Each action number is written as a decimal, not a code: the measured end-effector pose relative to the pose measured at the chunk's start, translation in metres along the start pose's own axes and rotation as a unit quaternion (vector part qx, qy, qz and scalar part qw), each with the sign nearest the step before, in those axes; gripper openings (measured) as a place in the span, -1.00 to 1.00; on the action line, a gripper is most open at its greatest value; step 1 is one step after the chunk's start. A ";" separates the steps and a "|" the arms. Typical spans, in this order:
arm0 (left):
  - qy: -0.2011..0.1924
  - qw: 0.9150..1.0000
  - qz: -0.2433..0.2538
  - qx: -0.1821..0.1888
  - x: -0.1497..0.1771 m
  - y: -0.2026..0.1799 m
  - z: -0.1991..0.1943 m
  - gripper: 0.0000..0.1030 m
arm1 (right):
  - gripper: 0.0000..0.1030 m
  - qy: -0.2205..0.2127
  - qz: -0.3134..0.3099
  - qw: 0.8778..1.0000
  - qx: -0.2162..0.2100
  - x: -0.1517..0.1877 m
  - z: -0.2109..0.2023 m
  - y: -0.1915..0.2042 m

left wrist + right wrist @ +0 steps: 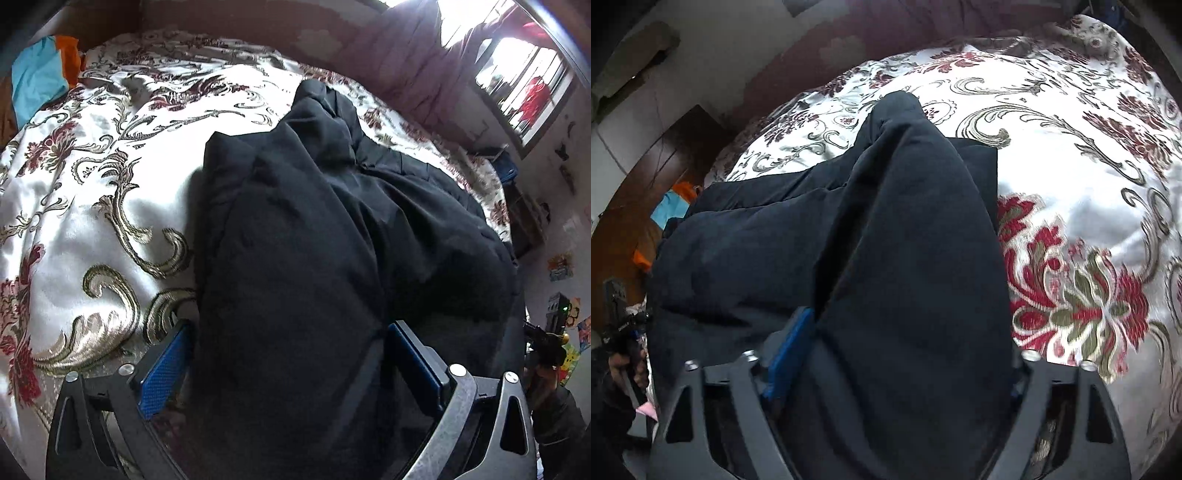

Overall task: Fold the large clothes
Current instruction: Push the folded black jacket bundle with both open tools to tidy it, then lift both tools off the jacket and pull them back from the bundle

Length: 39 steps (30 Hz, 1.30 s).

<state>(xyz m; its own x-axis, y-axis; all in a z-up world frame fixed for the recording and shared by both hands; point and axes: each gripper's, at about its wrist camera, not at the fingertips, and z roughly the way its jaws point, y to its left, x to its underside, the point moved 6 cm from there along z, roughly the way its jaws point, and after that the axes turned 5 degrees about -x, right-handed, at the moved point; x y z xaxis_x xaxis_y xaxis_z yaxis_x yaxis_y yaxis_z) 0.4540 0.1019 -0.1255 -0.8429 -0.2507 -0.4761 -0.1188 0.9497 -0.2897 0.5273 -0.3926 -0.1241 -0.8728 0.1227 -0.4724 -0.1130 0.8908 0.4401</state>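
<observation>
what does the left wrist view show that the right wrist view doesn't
Only the left wrist view: a bright window at upper right with something red in it, colourful pictures on the wall, and both blue pads of the left gripper, standing wide either side of the cloth.

Only the right wrist view: a dark wooden door at left, and the right gripper, with just one blue pad visible.

Both: the black garment lying on the floral bedspread, with fabric between each gripper's fingers, plus a blue and orange cloth beyond the bed.
</observation>
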 end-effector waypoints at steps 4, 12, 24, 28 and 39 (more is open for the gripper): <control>0.014 1.000 0.002 -0.008 0.002 -0.007 -0.007 0.29 | -0.47 0.004 0.021 1.000 -0.011 0.003 -0.013 0.005; -0.007 0.999 0.046 -0.011 -0.009 -0.033 -0.061 -0.62 | -0.73 -0.040 -0.033 0.998 -0.033 -0.014 -0.079 0.075; -0.057 0.996 0.066 -0.001 -0.001 -0.050 -0.154 -0.63 | -0.73 -0.077 -0.094 0.992 -0.036 0.002 -0.157 0.113; -0.054 0.996 0.075 -0.012 0.014 -0.049 -0.151 -0.63 | -0.73 -0.074 -0.110 0.991 0.003 0.019 -0.144 0.106; -0.021 0.996 0.057 -0.073 0.055 -0.023 -0.095 -0.40 | 0.15 -0.055 -0.015 0.995 0.084 0.051 -0.108 0.039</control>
<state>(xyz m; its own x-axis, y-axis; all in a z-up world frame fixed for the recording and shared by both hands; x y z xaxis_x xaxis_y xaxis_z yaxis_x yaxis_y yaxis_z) 0.3600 0.0839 -0.0660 -0.8333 -0.1452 -0.5334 -0.1019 0.9887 -0.1099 0.4269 -0.3987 -0.0481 -0.8121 0.1339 -0.5679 -0.0492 0.9541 0.2954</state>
